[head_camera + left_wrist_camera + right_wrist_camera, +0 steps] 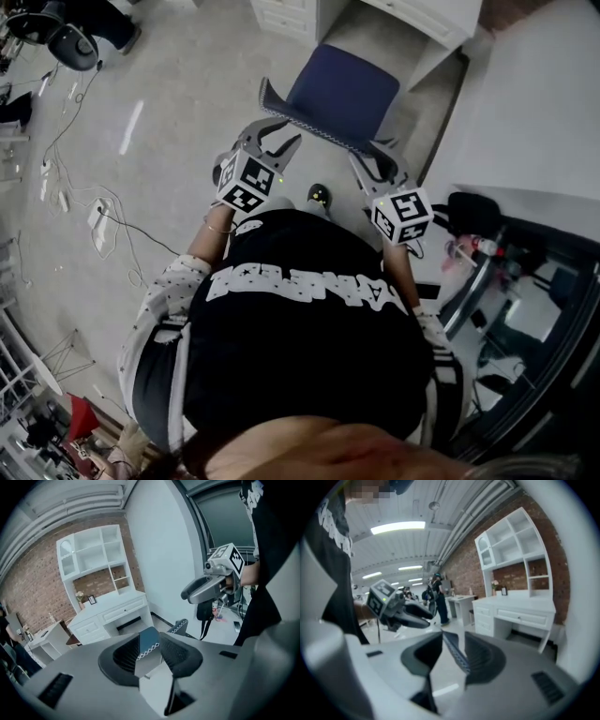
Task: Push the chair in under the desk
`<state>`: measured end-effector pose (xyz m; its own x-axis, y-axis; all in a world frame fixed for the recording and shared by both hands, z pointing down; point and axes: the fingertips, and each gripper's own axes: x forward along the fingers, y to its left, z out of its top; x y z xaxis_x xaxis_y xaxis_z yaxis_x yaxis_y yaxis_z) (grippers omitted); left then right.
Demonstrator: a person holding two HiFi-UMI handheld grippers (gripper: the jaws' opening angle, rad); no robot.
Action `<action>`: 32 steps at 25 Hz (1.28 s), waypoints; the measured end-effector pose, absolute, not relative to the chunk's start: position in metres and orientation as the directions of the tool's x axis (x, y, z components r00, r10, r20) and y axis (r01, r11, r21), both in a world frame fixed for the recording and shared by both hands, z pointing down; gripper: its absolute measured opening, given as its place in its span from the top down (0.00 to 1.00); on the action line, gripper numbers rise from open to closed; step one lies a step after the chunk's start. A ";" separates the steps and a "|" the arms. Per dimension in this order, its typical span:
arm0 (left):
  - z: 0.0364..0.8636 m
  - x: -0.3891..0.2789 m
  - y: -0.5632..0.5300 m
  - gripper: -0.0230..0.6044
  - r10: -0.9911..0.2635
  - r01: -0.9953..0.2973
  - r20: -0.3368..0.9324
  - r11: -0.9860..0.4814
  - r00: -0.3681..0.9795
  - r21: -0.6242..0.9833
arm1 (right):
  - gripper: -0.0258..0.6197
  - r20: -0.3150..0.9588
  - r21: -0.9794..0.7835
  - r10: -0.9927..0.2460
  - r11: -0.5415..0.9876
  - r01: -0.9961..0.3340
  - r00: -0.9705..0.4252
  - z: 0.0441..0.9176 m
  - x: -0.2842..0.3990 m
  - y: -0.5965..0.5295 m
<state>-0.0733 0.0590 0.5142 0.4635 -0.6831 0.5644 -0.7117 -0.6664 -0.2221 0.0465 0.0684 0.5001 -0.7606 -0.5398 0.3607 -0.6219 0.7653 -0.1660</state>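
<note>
The blue chair (342, 89) faces the white desk (412, 14), its seat near the knee gap. Its backrest (302, 119), dark with white zigzag stitching, runs between my two grippers. My left gripper (279, 136) is open around the backrest's left end; in the left gripper view the backrest edge (146, 645) stands between the pads with gaps on both sides. My right gripper (377, 161) is open around the right end, and in the right gripper view the backrest edge (458, 657) is loose between its jaws. Across the chair I can see each gripper from the other one: right gripper (202, 590), left gripper (412, 613).
The desk (112, 610) carries a white shelf hutch (93, 555) against a brick wall. Cables and a power strip (94, 220) lie on the floor to the left. A black bag (473, 214) and clutter sit to the right. A person (437, 598) stands far off by another desk.
</note>
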 end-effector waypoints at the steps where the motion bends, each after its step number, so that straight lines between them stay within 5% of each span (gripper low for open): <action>1: 0.518 -0.074 0.057 0.71 -0.676 -0.699 0.577 -0.675 0.459 -0.235 | 0.73 0.374 -0.162 -0.536 0.765 -0.623 -0.757 0.503 0.046 0.069; 20: 0.601 -0.087 0.025 0.66 -0.439 -0.393 0.774 -0.880 0.456 -0.267 | 0.68 0.696 0.010 -0.493 0.733 -0.680 -0.522 0.582 0.020 0.051; 32: 0.617 -0.083 0.017 0.69 -0.393 -0.312 0.784 -0.912 0.481 -0.266 | 0.69 0.773 0.096 -0.500 0.701 -0.707 -0.390 0.607 0.028 0.042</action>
<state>-0.0834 0.0171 0.6166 0.4806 -0.3927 0.7841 -0.3116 -0.9123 -0.2659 0.0281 0.0423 0.6070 -0.3904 -0.4996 0.7733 -0.7071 0.7006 0.0957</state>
